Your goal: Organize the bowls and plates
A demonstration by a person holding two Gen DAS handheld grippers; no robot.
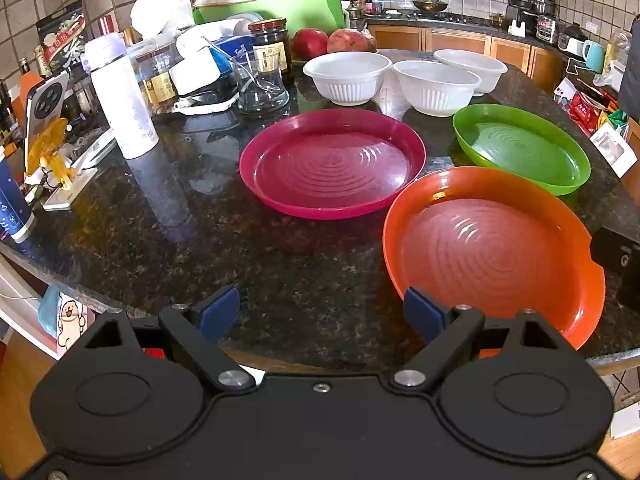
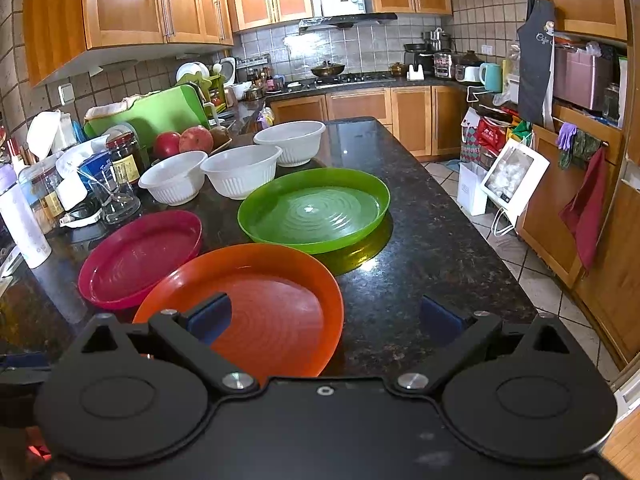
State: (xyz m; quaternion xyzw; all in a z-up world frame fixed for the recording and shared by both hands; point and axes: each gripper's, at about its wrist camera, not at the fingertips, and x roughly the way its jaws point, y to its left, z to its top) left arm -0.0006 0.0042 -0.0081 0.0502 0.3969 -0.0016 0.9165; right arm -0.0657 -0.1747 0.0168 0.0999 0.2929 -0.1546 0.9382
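Observation:
Three plastic plates lie on the dark granite counter: a magenta plate in the middle, an orange plate near the front edge, and a green plate behind it. Three white ribbed bowls stand in a row at the back. My left gripper hovers open over the counter's front edge, its right pad just over the orange plate's near rim. My right gripper is open too, above the orange plate, with the green plate and magenta plate beyond. Nothing is held.
Clutter crowds the counter's left side: a white bottle, a dark jar, a glass jug, a phone on a yellow stand, pomegranates. Bare counter lies right of the plates, with floor and bags beyond its edge.

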